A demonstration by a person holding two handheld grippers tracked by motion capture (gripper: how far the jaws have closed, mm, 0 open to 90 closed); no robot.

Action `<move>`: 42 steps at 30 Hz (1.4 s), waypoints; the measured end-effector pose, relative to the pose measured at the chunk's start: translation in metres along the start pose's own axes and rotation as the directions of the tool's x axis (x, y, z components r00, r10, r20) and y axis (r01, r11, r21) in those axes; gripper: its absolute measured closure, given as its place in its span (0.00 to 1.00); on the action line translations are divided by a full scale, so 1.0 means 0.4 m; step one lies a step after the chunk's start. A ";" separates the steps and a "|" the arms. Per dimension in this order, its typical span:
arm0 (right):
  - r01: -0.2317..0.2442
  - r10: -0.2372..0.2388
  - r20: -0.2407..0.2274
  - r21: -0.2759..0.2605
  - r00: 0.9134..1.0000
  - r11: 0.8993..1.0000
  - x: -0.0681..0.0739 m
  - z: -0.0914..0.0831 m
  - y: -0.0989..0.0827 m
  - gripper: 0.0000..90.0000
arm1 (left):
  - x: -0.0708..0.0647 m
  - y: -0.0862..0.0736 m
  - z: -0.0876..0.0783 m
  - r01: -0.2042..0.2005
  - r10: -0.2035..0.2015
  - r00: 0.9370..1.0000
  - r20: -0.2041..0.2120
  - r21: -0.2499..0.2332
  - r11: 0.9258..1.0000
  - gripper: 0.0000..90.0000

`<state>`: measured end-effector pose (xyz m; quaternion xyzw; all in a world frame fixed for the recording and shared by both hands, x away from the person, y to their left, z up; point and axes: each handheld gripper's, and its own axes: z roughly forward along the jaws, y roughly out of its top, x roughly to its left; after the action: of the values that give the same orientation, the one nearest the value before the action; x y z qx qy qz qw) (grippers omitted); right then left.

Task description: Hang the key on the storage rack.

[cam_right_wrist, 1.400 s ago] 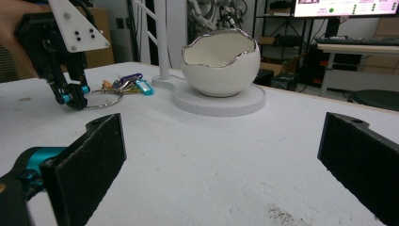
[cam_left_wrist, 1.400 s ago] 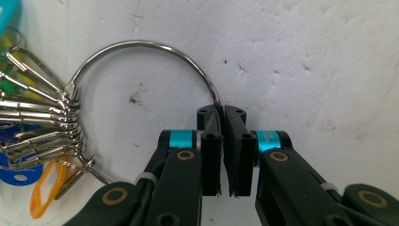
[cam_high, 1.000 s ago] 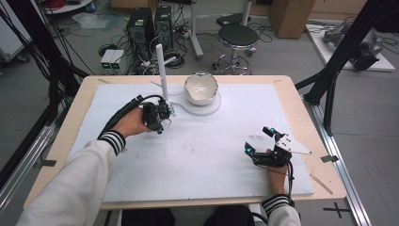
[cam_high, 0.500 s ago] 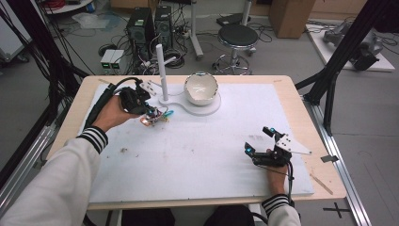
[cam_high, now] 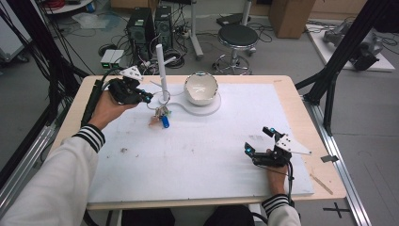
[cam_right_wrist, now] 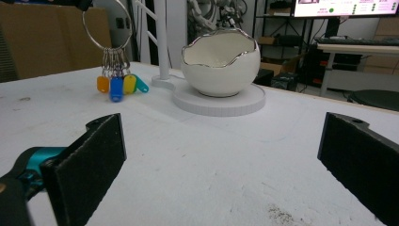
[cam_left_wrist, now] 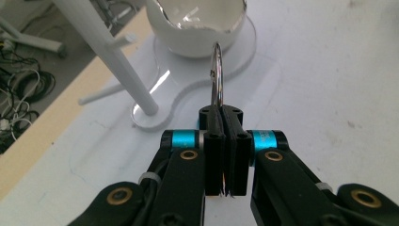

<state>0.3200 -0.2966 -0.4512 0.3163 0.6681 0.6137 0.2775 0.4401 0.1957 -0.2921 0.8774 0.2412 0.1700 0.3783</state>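
Left gripper (cam_left_wrist: 221, 117) pinches the key ring (cam_left_wrist: 216, 75) tight between its jaws, tags (cam_right_wrist: 117, 84) dangling clear of the mat, at 9 o'clock of the white post (cam_high: 161, 70), likely for hooking on. Right gripper (cam_high: 259, 141) rests wide apart and holds nothing, at 5 o'clock of the bowl (cam_high: 201, 88).

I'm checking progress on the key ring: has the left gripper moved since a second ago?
Yes. The left gripper, shut on the key ring, has moved up-left in the high view, now beside the white post.
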 end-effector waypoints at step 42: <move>0.002 -0.002 0.001 -0.005 1.000 1.000 -0.003 0.001 0.000 0.01 | 0.121 -0.040 0.055 0.201 -0.218 0.975 -0.051 -0.223 0.954 0.97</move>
<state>0.3209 -0.2972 -0.4512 0.3151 0.6667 0.6150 0.2793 0.4860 0.2191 -0.3130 0.7935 0.3270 0.1871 0.4780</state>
